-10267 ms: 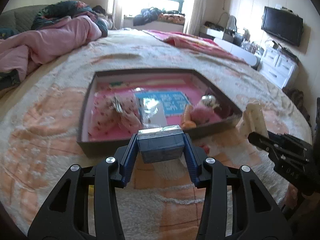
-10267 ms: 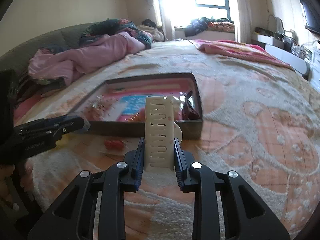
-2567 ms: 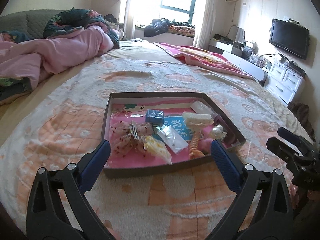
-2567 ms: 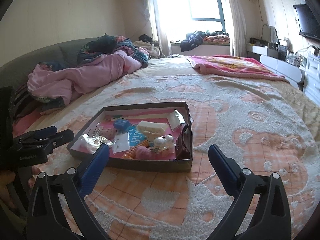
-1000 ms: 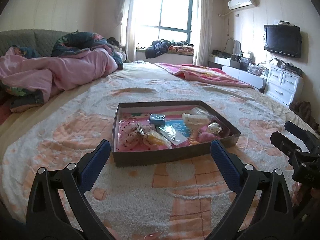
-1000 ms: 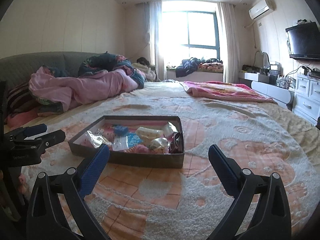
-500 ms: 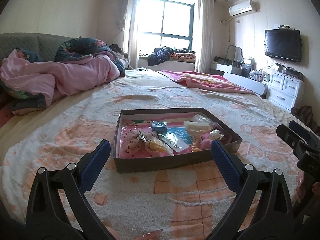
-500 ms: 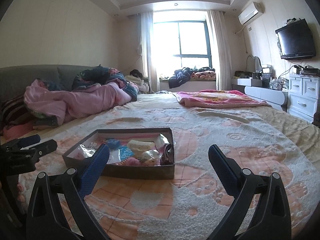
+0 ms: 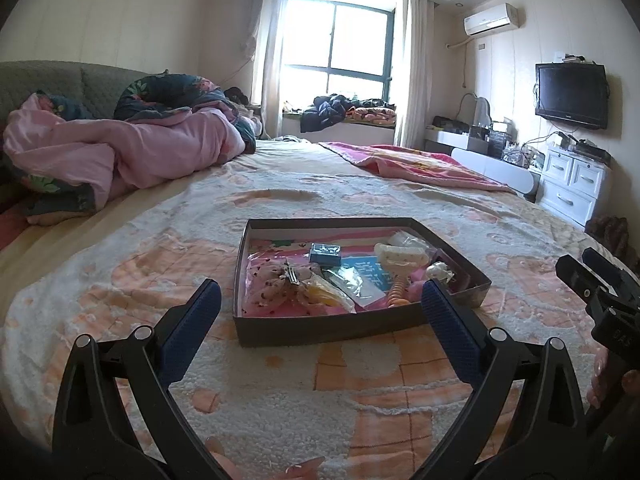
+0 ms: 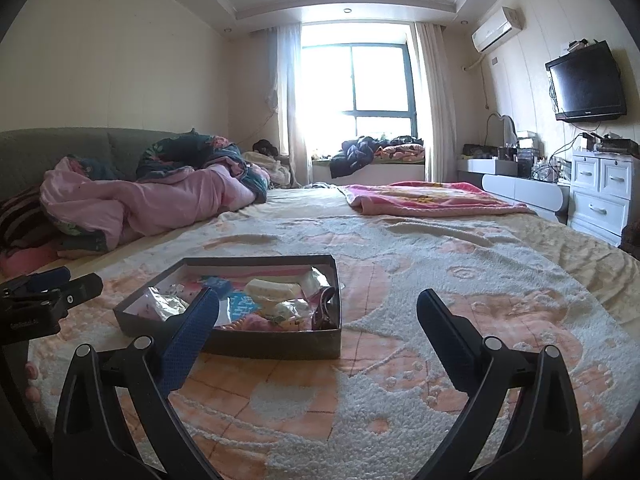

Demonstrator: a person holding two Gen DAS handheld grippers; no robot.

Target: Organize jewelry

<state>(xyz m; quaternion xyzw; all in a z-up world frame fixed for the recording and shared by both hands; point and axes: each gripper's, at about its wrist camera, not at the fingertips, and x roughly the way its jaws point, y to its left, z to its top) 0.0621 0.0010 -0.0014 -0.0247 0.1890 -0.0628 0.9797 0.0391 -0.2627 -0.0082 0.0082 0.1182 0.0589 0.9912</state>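
A shallow dark box (image 9: 320,326) with a pink lining lies on the bed. It holds a small blue box (image 9: 325,253), a cream comb-like holder (image 9: 400,257), a spotted pink pouch (image 9: 276,284), clear bags and an orange spiral piece (image 9: 397,291). The box also shows in the right wrist view (image 10: 276,342). My left gripper (image 9: 318,304) is open and empty, pulled back in front of the box. My right gripper (image 10: 318,316) is open and empty, to the right of the box.
The bed has a cream and peach fleece cover (image 10: 440,320). A pink quilt (image 9: 132,152) is heaped at the far left, a red blanket (image 10: 424,198) at the far right. White drawers (image 10: 600,200) and a TV (image 10: 586,82) stand along the right wall.
Both grippers have drawn back and tilted up from the box, so it looks smaller and more of the room shows. Earlier the left held the blue box and the right the cream holder; both now lie in the box.
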